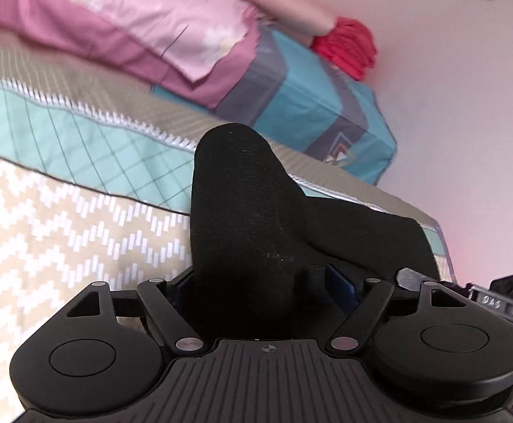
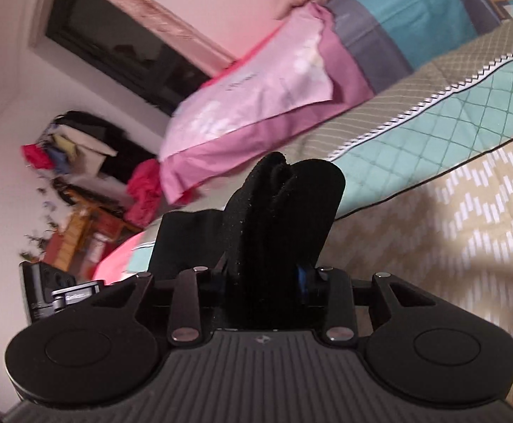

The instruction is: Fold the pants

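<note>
The black pants (image 1: 242, 211) bulge up between the fingers of my left gripper (image 1: 256, 282), which is shut on a bunched fold of the cloth; the rest stretches off to the right toward the other gripper (image 1: 503, 299). In the right wrist view my right gripper (image 2: 263, 278) is shut on another bunched part of the pants (image 2: 284, 211), and the cloth runs left toward the left gripper (image 2: 44, 292). Both grippers hold the pants above the patterned bedspread (image 1: 62, 218). The fingertips are hidden by cloth.
On the bed lie a pink pillow (image 1: 122, 28) (image 2: 256, 105) and a teal and grey folded blanket (image 1: 309, 105) (image 2: 415, 17). A red cloth (image 1: 348, 46) sits by the wall. A dark window (image 2: 122, 42) and a cluttered shelf (image 2: 80, 176) stand beyond the bed.
</note>
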A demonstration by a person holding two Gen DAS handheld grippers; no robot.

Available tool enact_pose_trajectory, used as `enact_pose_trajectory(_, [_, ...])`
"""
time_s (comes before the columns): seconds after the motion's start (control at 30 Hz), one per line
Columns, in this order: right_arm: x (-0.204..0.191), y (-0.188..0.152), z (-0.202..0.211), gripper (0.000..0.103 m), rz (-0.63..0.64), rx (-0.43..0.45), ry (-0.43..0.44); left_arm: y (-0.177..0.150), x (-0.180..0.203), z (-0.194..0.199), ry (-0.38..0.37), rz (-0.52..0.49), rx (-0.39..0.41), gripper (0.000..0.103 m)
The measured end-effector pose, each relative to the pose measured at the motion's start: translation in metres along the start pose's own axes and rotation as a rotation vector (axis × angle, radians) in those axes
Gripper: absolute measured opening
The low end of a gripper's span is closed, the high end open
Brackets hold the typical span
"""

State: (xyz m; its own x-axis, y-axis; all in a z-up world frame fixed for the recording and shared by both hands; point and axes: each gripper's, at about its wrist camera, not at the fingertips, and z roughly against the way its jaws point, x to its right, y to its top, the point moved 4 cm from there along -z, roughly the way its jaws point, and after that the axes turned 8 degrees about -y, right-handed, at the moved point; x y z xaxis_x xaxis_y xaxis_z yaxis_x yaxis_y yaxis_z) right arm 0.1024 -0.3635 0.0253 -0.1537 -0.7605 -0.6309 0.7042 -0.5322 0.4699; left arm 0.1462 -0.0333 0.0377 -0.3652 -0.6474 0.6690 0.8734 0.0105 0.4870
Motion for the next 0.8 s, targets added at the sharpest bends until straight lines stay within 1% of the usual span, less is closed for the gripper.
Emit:
enact_pose_trajectory(0.07, [-0.013, -0.012, 0.023, 0.039, 0.002, -0.002, 0.004, -0.013, 0.018, 0.022, -0.007, -0.027, -0.015, 0.103])
enact_pose_trajectory(0.13, [-0.020, -0.031, 0.047, 0.039, -0.013, -0.018, -0.003, -0.033, 0.031, 0.041, -0.017, -0.045, -0.031, 0.103])
enact_pose_trajectory(0.2, [-0.019, -0.055, 0.065, 0.041, -0.040, -0.041, -0.015, -0.060, 0.039, 0.050, 0.002, -0.060, -0.073, 0.103])
enact_pose_trajectory(0.23, [-0.015, -0.070, 0.071, 0.043, -0.051, -0.053, -0.041, -0.075, 0.040, 0.049, 0.015, -0.074, -0.103, 0.103])
enact_pose_trajectory(0.27, [-0.009, -0.083, 0.074, 0.044, -0.061, -0.065, -0.074, -0.092, 0.039, 0.046, 0.044, -0.096, -0.138, 0.103])
enact_pose_trajectory(0.3, [-0.001, -0.098, 0.074, 0.049, -0.064, -0.082, -0.118, -0.108, 0.037, 0.039, 0.084, -0.116, -0.178, 0.103])
enact_pose_trajectory(0.33, [0.008, -0.114, 0.069, 0.052, -0.043, -0.100, -0.194, -0.124, 0.031, 0.030, 0.120, -0.130, -0.226, 0.103])
enact_pose_trajectory(0.37, [0.017, -0.127, 0.064, 0.052, -0.021, -0.113, -0.314, -0.140, 0.025, 0.017, 0.174, -0.156, -0.275, 0.103])
enact_pose_trajectory(0.4, [0.027, -0.137, 0.060, 0.053, 0.008, -0.122, -0.478, -0.154, 0.019, 0.006, 0.246, -0.179, -0.321, 0.103])
enact_pose_trajectory(0.43, [0.029, -0.144, 0.061, 0.068, 0.065, -0.096, -0.612, -0.165, 0.015, -0.002, 0.292, -0.193, -0.353, 0.103])
enact_pose_trajectory(0.47, [0.021, -0.146, 0.068, 0.066, 0.101, -0.022, -0.639, -0.169, 0.015, -0.002, 0.286, -0.203, -0.331, 0.103])
enact_pose_trajectory(0.5, [0.010, -0.147, 0.074, 0.061, 0.138, 0.040, -0.659, -0.169, 0.016, 0.001, 0.290, -0.215, -0.301, 0.103])
enact_pose_trajectory(0.53, [-0.004, -0.147, 0.078, 0.057, 0.194, 0.102, -0.690, -0.170, 0.018, 0.002, 0.297, -0.223, -0.294, 0.103])
enact_pose_trajectory(0.57, [-0.019, -0.149, 0.079, 0.057, 0.262, 0.169, -0.709, -0.169, 0.020, 0.003, 0.298, -0.232, -0.288, 0.103])
enact_pose_trajectory(0.6, [-0.036, -0.152, 0.076, 0.057, 0.330, 0.212, -0.692, -0.169, 0.022, 0.003, 0.298, -0.242, -0.286, 0.103])
enact_pose_trajectory(0.63, [-0.049, -0.155, 0.068, 0.054, 0.383, 0.212, -0.639, -0.170, 0.024, 0.002, 0.301, -0.252, -0.290, 0.103])
enact_pose_trajectory(0.67, [-0.063, -0.160, 0.057, 0.053, 0.416, 0.186, -0.558, -0.172, 0.025, 0.000, 0.306, -0.261, -0.292, 0.103])
enact_pose_trajectory(0.73, [-0.078, -0.170, 0.032, 0.050, 0.421, 0.102, -0.397, -0.174, 0.027, -0.003, 0.311, -0.274, -0.289, 0.103])
enact_pose_trajectory(0.77, [-0.078, -0.172, 0.020, 0.050, 0.429, 0.064, -0.353, -0.175, 0.025, -0.002, 0.313, -0.273, -0.287, 0.103])
enact_pose_trajectory(0.8, [-0.073, -0.173, 0.008, 0.046, 0.444, 0.045, -0.357, -0.176, 0.025, -0.005, 0.313, -0.268, -0.286, 0.103])
